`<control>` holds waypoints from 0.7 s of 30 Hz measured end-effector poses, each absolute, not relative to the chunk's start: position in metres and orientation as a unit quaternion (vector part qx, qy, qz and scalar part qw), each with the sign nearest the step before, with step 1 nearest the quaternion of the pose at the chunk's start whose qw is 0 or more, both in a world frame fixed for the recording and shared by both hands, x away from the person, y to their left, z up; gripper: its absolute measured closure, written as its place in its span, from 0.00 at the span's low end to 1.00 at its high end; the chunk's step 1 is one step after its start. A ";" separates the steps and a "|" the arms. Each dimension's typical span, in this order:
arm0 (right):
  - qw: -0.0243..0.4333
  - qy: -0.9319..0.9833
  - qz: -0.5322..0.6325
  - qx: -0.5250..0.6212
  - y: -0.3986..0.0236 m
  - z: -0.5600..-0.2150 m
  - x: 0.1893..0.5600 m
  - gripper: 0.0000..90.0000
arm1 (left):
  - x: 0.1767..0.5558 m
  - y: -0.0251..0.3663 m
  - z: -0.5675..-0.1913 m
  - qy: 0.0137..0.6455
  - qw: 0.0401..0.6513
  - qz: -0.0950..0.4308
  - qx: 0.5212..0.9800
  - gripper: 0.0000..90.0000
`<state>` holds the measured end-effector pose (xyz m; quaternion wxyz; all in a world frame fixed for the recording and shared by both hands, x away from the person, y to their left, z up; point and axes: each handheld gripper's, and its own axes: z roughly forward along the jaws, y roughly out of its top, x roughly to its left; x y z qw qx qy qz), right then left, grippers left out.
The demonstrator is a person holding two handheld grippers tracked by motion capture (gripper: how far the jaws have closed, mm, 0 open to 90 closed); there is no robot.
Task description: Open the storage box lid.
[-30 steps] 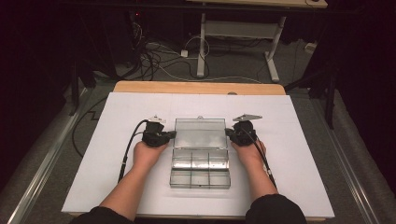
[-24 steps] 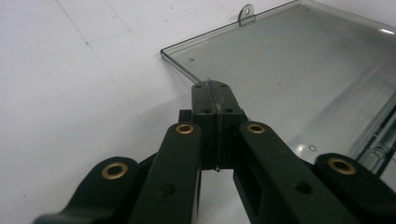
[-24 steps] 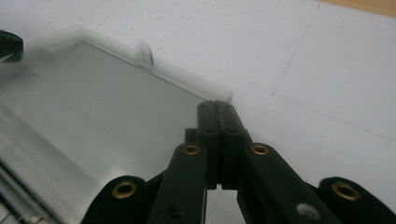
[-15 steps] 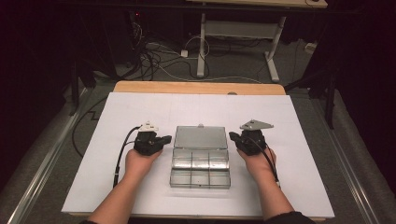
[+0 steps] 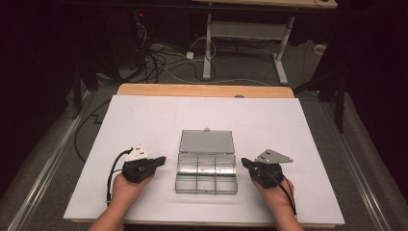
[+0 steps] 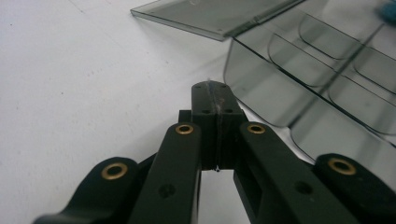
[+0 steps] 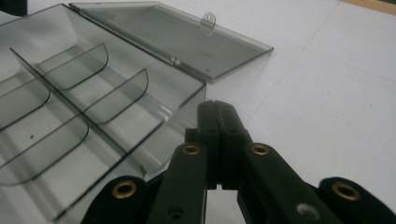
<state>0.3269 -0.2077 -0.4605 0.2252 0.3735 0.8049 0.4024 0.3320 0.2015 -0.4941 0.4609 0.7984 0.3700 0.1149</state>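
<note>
Left gripper view crops the clear box (image 6: pixel 317 88); both grippers' fingers (image 6: pixel 215 100) (image 7: pixel 216 116) pressed together, holding nothing.

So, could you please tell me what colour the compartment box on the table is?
The compartment box is a see-through smoky grey, clearest in the right gripper view.

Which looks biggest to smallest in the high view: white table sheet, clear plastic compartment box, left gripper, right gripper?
1. White table sheet.
2. Clear plastic compartment box with its lid laid open.
3. Black left gripper and black right gripper: these two look about alike, so no ranking between them.
</note>
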 end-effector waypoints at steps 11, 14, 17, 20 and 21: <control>0.231 0.805 0.414 0.357 -0.222 -0.468 0.303 0.86 | 0.298 0.207 -0.495 0.343 0.455 0.133 0.811 0.81; 0.223 0.803 0.418 0.361 -0.225 -0.466 0.302 0.78 | 0.300 0.210 -0.497 0.347 0.452 0.129 0.811 0.67; 0.216 0.802 0.426 0.359 -0.229 -0.464 0.300 0.68 | 0.301 0.212 -0.499 0.348 0.453 0.130 0.811 0.54; 0.215 0.802 0.430 0.355 -0.231 -0.464 0.297 0.58 | 0.301 0.214 -0.500 0.352 0.454 0.130 0.808 0.40; 0.214 0.802 0.432 0.353 -0.232 -0.464 0.296 0.55 | 0.300 0.215 -0.500 0.352 0.454 0.132 0.808 0.37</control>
